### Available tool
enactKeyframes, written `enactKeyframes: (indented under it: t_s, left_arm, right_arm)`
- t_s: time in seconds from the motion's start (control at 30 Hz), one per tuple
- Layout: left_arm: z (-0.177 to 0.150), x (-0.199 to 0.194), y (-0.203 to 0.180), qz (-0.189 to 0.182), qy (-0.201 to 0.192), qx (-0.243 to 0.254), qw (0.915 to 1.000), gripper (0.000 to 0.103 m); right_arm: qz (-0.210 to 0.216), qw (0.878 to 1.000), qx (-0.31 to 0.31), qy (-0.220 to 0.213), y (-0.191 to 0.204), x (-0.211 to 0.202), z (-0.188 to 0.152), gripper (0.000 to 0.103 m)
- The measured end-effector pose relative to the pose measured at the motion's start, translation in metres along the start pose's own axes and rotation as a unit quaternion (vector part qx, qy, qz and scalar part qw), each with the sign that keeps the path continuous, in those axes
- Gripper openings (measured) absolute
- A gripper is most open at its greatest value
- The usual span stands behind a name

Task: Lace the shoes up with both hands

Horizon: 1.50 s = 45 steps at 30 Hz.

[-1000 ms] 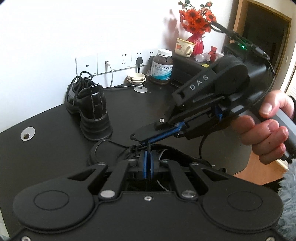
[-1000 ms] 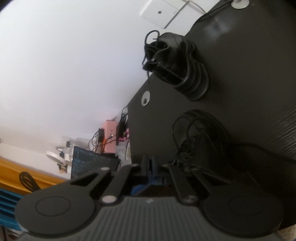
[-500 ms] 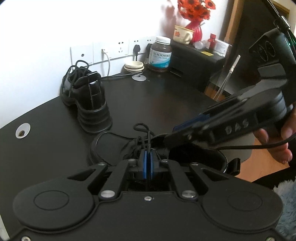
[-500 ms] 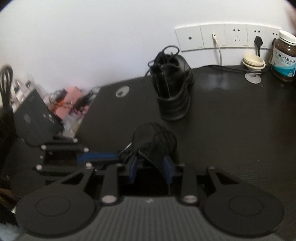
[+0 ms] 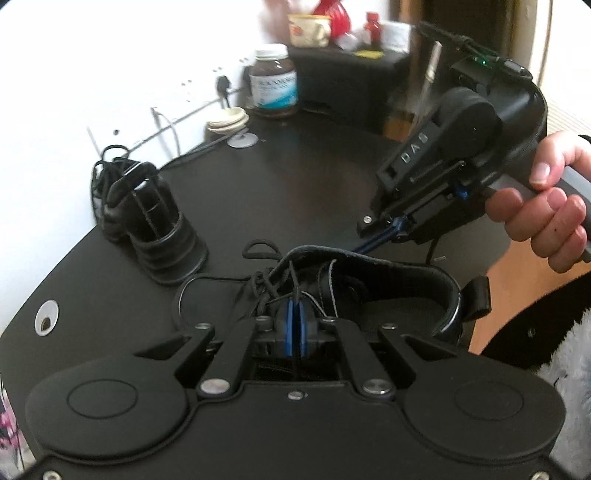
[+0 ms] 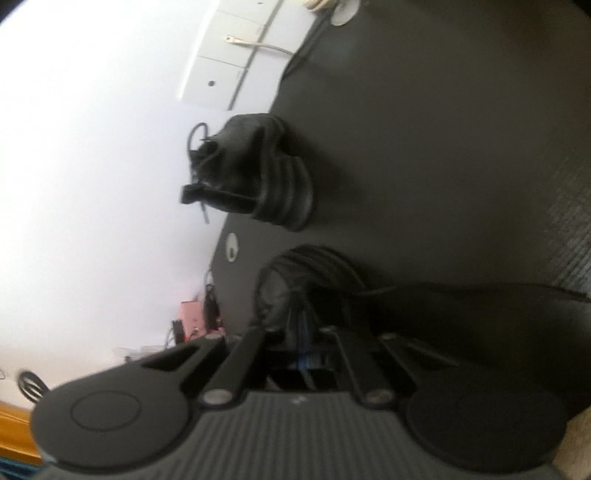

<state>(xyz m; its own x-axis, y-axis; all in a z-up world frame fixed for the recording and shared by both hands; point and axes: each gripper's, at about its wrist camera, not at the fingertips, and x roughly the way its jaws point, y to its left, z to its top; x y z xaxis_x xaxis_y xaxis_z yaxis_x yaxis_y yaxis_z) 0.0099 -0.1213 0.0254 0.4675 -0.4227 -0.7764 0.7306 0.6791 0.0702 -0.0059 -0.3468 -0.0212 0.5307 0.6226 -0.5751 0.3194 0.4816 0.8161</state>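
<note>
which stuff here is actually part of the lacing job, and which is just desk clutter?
In the job:
near shoe
its lace
left gripper, shut on the lace
right gripper, at the shoe's far rim

Lying about:
second shoe, apart, near the wall
supplement bottle
stacked dishes
mug
red vase

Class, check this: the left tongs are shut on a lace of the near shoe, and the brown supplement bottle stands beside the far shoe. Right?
Not quite. The left wrist view shows the left tongs shut on the lace, but the bottle stands far beyond the far shoe, near the wall sockets.
</note>
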Motion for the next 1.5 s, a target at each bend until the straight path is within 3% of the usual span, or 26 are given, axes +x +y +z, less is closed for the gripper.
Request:
enactKeyframes:
  t_s: [0.07, 0.13, 0.2, 0.27, 0.37, 0.4, 0.43, 0.53, 0.63, 1.17, 1.5]
  left_arm:
    - [0.000, 0.001, 0.002, -0.005, 0.004, -0.005, 1.0000, 0.004]
    - [-0.001, 0.001, 0.000, -0.001, 0.003, 0.001, 1.0000, 0.004]
    - [-0.002, 0.000, -0.002, 0.003, 0.001, 0.004, 1.0000, 0.004]
    - [-0.003, 0.000, -0.002, 0.004, -0.001, 0.002, 1.0000, 0.004]
    - [-0.003, 0.000, -0.003, 0.008, -0.002, 0.004, 1.0000, 0.004]
    - [-0.003, 0.000, -0.004, 0.009, -0.002, 0.006, 0.9999, 0.004]
    - [-0.004, 0.000, -0.006, 0.012, -0.002, 0.011, 0.9999, 0.004]
    - [-0.003, 0.000, -0.011, 0.017, -0.003, 0.032, 0.9993, 0.004]
    - [-0.002, 0.001, -0.011, 0.015, 0.000, 0.040, 0.9991, 0.004]
    - [0.013, 0.005, -0.007, -0.003, 0.020, 0.072, 0.9972, 0.003]
    - [0.016, 0.009, -0.005, -0.011, 0.027, 0.062, 0.9976, 0.004]
  right_arm:
    - [-0.004, 0.998, -0.053, -0.014, 0.013, -0.007, -0.005, 0.003]
    - [-0.019, 0.988, -0.149, -0.029, 0.037, -0.013, -0.011, 0.009]
    - [-0.046, 0.967, -0.249, -0.041, 0.063, -0.015, -0.022, 0.033]
    - [-0.058, 0.944, -0.323, -0.034, 0.082, -0.012, -0.034, 0.034]
    - [-0.092, 0.926, -0.365, -0.015, 0.089, 0.000, -0.043, 0.032]
    - [-0.100, 0.928, -0.358, -0.014, 0.087, 0.003, -0.042, 0.021]
    - [-0.094, 0.938, -0.334, -0.015, 0.080, 0.004, -0.037, 0.017]
    - [-0.051, 0.974, -0.219, -0.010, 0.056, 0.000, -0.019, 0.018]
    - [-0.016, 0.991, -0.135, -0.006, 0.037, -0.003, -0.009, 0.018]
    - [-0.005, 0.993, -0.115, -0.009, 0.033, -0.009, -0.010, 0.018]
    - [-0.030, 0.984, -0.172, -0.014, 0.047, -0.007, -0.015, 0.018]
